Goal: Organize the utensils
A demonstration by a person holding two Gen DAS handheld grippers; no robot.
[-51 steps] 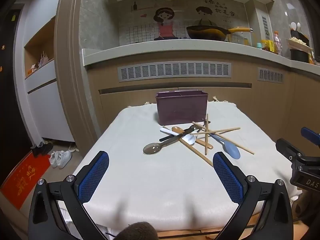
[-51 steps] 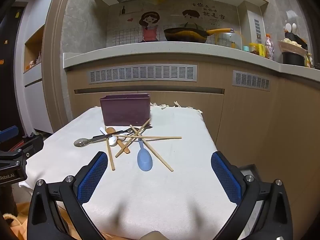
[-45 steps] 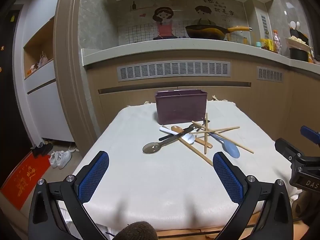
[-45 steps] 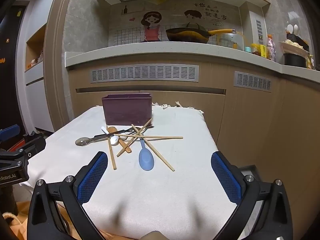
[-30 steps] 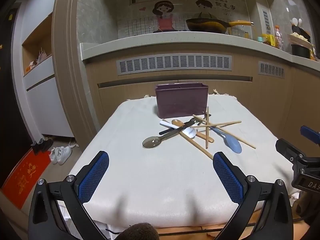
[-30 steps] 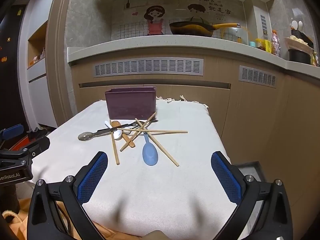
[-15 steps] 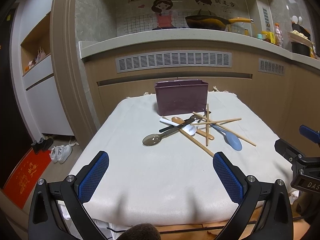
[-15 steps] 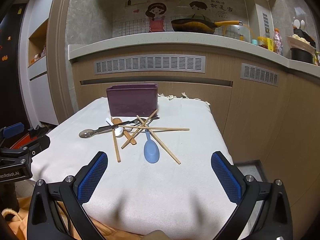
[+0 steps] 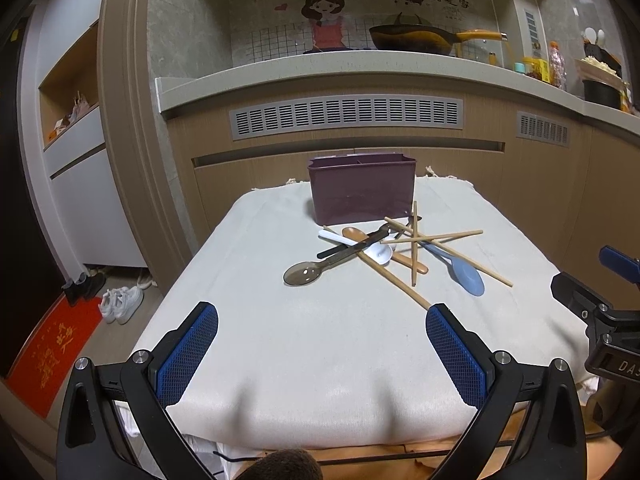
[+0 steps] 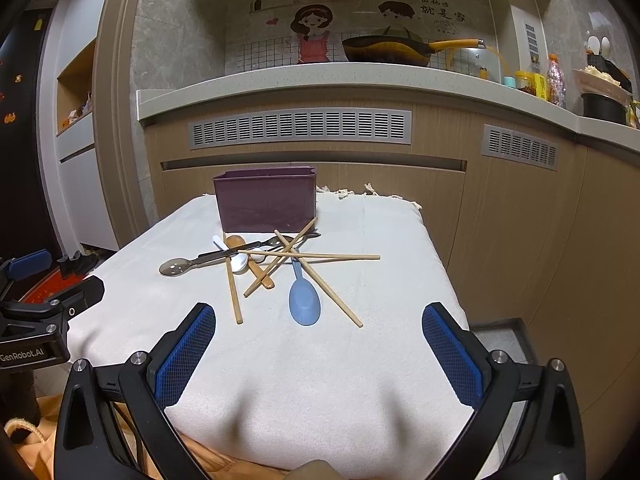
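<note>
A table with a white cloth [image 9: 320, 344] stands in front of a kitchen counter [image 9: 360, 64]. At the far end of the cloth sits a purple box [image 9: 362, 192]. It stands upright.

Just in front of the box lies a messy pile of things to eat with. There are wooden chopsticks [image 9: 414, 248] crossing each other. A blue spoon [image 10: 304, 300] lies at the near right of the pile. A grey spoon [image 9: 306, 272] sticks out to the left. A white spoon [image 9: 378, 251] and a wooden spoon [image 9: 354, 234] lie under the sticks. All of them lie on the cloth, outside the box.

The left gripper [image 9: 322, 354] is spread wide, with nothing between its blue pads [image 9: 188, 354]. It hangs over the near edge of the table, well apart from the pile.

The right gripper [image 10: 318, 354] is spread wide too and holds nothing. It is also at the near edge, away from the pile.

A pan [image 10: 384, 50] sits on the counter behind.
</note>
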